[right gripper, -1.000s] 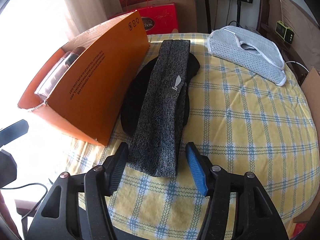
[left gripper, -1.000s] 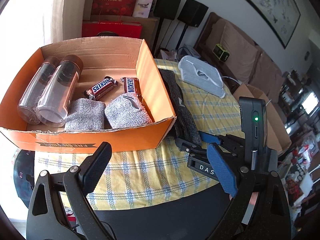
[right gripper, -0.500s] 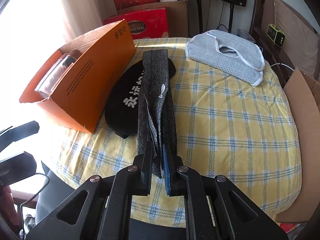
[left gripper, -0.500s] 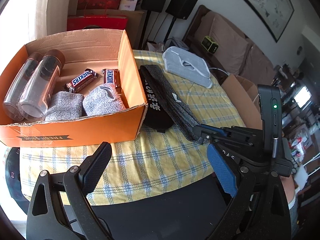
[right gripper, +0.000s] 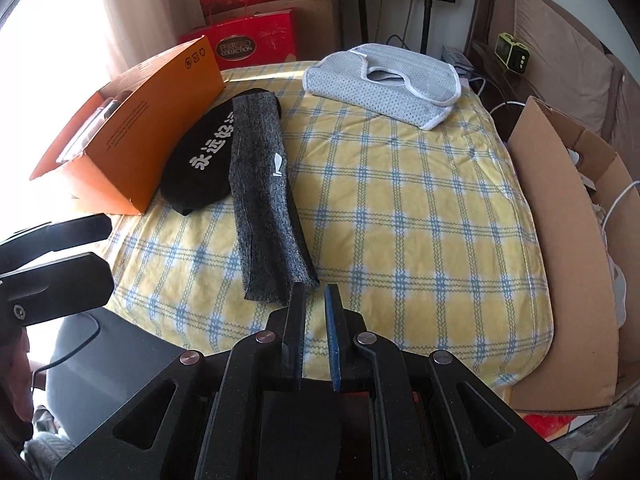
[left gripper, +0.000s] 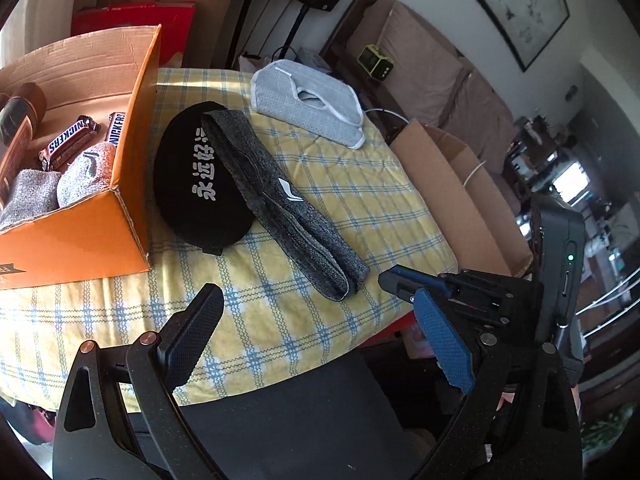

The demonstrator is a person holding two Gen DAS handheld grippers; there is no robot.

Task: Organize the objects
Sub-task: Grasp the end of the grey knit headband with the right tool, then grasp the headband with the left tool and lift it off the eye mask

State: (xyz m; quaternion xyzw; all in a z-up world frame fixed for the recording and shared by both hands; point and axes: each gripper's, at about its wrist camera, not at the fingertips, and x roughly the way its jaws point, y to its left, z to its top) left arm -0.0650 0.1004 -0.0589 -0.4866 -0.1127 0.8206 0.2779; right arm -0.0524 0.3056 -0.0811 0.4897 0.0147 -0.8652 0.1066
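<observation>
While our right gripper (right gripper: 316, 300) is hanging over the near edge of the table with its fingers drawn nearly together and nothing between them, we are seeing the near end of the grey headband (right gripper: 262, 204) lying just beside its tips, apart from the pads. Our left gripper (left gripper: 316, 340) is standing with its fingers wide apart and empty, above the checked tablecloth (left gripper: 360, 184). The headband is stretching away across the cloth, its far end resting on a black cap (left gripper: 192, 184) with white lettering. Beside the cap, an orange box (left gripper: 80, 236) is holding candy bars (left gripper: 68, 144) and rolled grey socks (left gripper: 86, 172). Further off, a pale grey mesh cloth (right gripper: 384, 84) is lying flat on the tablecloth.
</observation>
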